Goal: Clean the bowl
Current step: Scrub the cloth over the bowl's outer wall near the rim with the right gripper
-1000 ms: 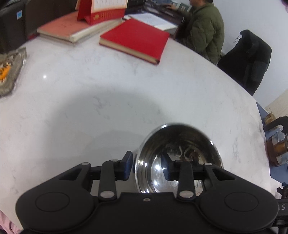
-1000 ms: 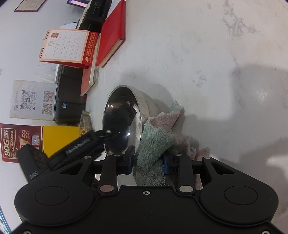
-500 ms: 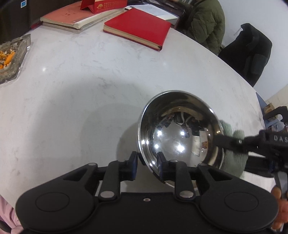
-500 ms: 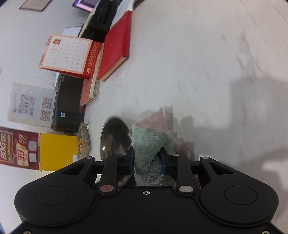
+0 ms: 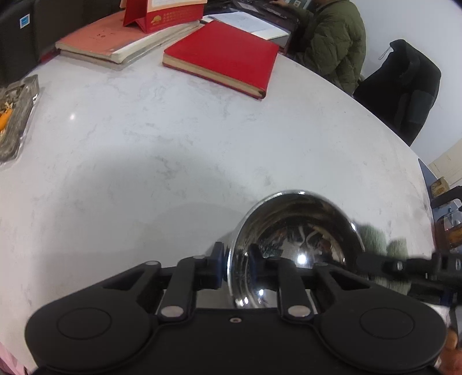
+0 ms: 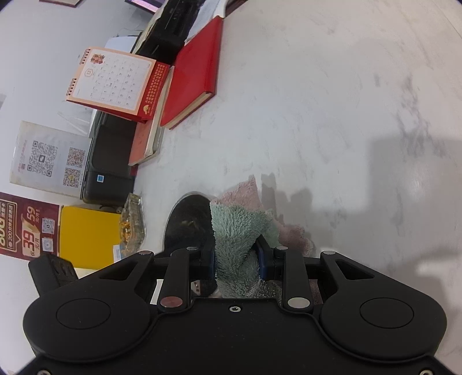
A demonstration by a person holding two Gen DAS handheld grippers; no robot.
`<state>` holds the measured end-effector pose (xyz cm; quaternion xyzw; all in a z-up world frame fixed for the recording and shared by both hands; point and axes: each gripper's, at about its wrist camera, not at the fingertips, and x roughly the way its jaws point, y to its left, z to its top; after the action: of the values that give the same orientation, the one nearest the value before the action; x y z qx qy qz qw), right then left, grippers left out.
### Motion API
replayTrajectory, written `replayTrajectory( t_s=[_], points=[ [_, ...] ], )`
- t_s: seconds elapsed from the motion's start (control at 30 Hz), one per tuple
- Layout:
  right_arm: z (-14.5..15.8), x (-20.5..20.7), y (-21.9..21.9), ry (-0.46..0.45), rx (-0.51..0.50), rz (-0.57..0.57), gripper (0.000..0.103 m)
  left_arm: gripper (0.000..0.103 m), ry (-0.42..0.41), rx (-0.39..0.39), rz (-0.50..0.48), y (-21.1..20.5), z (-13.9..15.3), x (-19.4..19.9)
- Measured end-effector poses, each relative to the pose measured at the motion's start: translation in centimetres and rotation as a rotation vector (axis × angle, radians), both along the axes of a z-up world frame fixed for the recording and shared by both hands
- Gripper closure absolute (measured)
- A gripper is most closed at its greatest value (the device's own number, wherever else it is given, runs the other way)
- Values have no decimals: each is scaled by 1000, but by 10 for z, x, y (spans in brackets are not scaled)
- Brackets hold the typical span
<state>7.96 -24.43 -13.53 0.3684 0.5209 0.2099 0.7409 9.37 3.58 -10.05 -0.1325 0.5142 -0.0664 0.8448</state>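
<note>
A shiny steel bowl stands on the white marble table, close in front of my left gripper. Its jaws are closing on the bowl's near rim, one finger outside the wall and one inside, and the pads press on it. My right gripper is shut on a fluffy green and pink cloth. The cloth lies against the right side of the bowl, which looks dark in the right wrist view. In the left wrist view the right gripper and the cloth show just right of the bowl.
A red book, a stack of books with a desk calendar and a glass ashtray lie toward the table's far and left edges. A person in a green jacket sits beyond, beside a black chair.
The left jaws have narrowed onto the bowl's rim. The bowl, tipped toward the camera half a second ago, now sits lower. The right gripper and cloth have shifted along the bowl's side.
</note>
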Motion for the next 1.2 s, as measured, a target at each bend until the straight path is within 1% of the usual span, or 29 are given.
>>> replayTrajectory(
  t_s=[0.07,0.13,0.23,0.37,0.47,0.5,0.67,0.8,0.97,1.2],
  points=[
    [0,6,-2,-3,1,-2,77,88,24,-15,2,1,-1,-5],
    [1,11,-3,-8,0,-1,77,88,31,-15,-5,0,0,-7],
    [3,18,-3,-15,-4,11,77,85,18,6,-6,0,2,-4],
    [4,21,-1,-13,-15,23,77,85,25,16,-6,0,-3,6],
    [4,23,1,-12,-16,29,77,85,32,0,-7,-2,-9,9],
    [4,25,2,-12,-17,31,77,83,32,1,-7,-3,-9,9],
    [4,28,3,-13,-11,26,77,82,26,-3,4,-5,-11,8],
    [2,23,2,-2,-12,27,77,81,25,-6,23,-6,-11,6],
    [0,14,2,18,-11,27,77,80,24,-8,22,-7,-12,4],
    [1,29,5,1,-1,15,77,78,27,-13,34,-7,-13,-2]
  ],
)
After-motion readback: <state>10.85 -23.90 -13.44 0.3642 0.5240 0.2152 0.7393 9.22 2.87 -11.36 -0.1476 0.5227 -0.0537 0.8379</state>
